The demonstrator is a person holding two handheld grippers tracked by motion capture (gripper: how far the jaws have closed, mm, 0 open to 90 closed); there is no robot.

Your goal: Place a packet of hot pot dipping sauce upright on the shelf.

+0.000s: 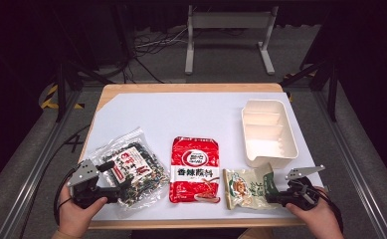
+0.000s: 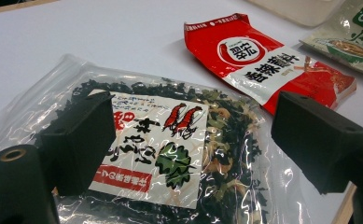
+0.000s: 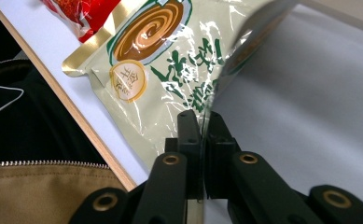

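A clear bag of dried seaweed (image 1: 131, 169) (image 2: 170, 154) with a shrimp label lies at the front left of the white mat. My left gripper (image 1: 112, 179) (image 2: 193, 128) hovers at its near edge, open, with the jaws wide on either side of the label. A red snack packet (image 1: 195, 169) (image 2: 263, 65) lies flat in the middle. To its right a beige-and-green packet (image 1: 245, 186) (image 3: 170, 60) has its right edge lifted. My right gripper (image 1: 269, 198) (image 3: 202, 121) is shut on that thin edge, near the table's front.
An empty cream divided tray (image 1: 275, 160) stands at the right, just behind the beige packet. The white mat (image 1: 181, 114) stretches bare behind the packets. The wooden table edge (image 3: 95, 140) runs close to my right gripper, with the person's clothing below it.
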